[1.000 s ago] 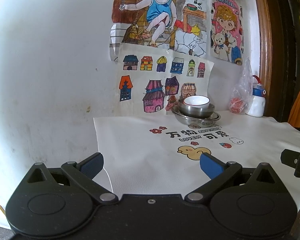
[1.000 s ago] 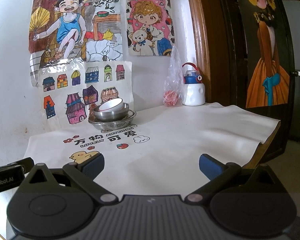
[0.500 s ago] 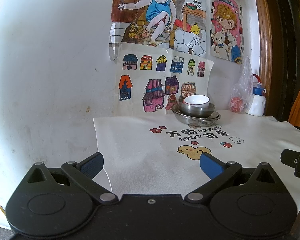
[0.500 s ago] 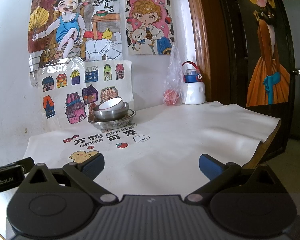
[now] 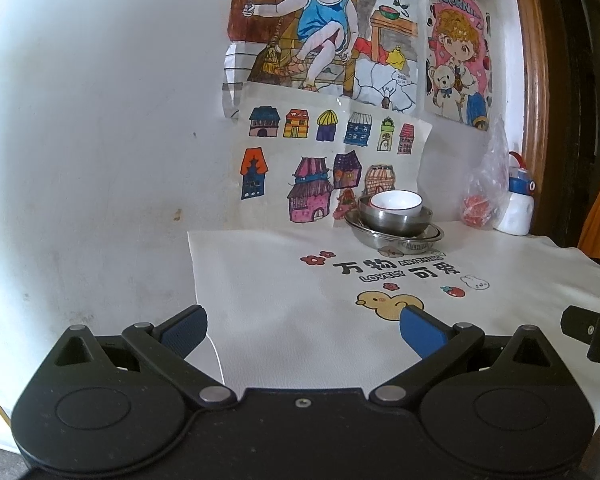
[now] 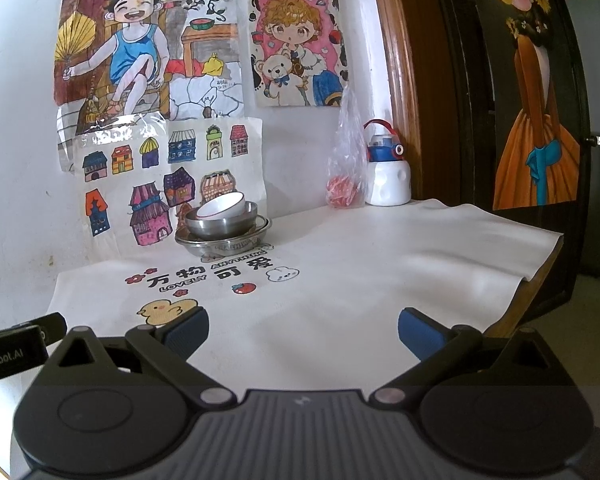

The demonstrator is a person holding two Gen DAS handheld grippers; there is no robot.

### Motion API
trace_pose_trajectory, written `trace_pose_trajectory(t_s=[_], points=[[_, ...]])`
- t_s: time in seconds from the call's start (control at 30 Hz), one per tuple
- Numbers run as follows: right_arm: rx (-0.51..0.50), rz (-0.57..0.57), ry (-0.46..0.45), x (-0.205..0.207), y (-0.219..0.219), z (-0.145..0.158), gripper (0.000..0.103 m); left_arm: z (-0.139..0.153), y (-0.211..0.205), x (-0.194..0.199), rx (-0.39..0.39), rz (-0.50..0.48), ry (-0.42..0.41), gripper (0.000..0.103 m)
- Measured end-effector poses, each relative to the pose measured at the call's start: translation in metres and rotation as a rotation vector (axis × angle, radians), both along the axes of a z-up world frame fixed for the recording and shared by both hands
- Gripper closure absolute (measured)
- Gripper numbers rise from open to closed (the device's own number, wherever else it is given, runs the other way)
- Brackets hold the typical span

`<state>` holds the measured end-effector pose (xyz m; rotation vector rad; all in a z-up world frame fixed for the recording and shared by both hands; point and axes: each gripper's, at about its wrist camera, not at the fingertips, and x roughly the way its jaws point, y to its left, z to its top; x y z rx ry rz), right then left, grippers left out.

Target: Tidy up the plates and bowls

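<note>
Readable txt, by carrier:

1. Tablecloth (image 5: 260,288): large black Chinese chars "万物可爱"; smaller Latin words "LOVELY" and "ANYTHING" set betw. them. Same print legible in right wrist view.
2. Anime-girl poster (image 6: 296,40) on wall: title along top edge reads approx. "MORNING"; first letter unclear.
3. Left gripper (image 6: 8,350) body, seen at left edge of right wrist view: white lettering "nRobot.AI", start cut off by frame.
4. Steel plate (image 5: 418,245) rim: embossed label, too small to read.
</note>
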<state>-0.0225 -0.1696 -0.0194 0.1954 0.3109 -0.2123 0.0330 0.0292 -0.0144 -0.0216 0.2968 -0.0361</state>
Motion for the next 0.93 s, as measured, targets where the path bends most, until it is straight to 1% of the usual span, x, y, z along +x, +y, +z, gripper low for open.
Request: trace_pose_trajectory(t_s=[0.93], points=[[0.010, -0.001, 0.012, 0.0028, 0.0019, -0.0053, 0.000, -0.0019, -0.0041, 0.0000, 0.019, -0.006, 0.001, 0.001]])
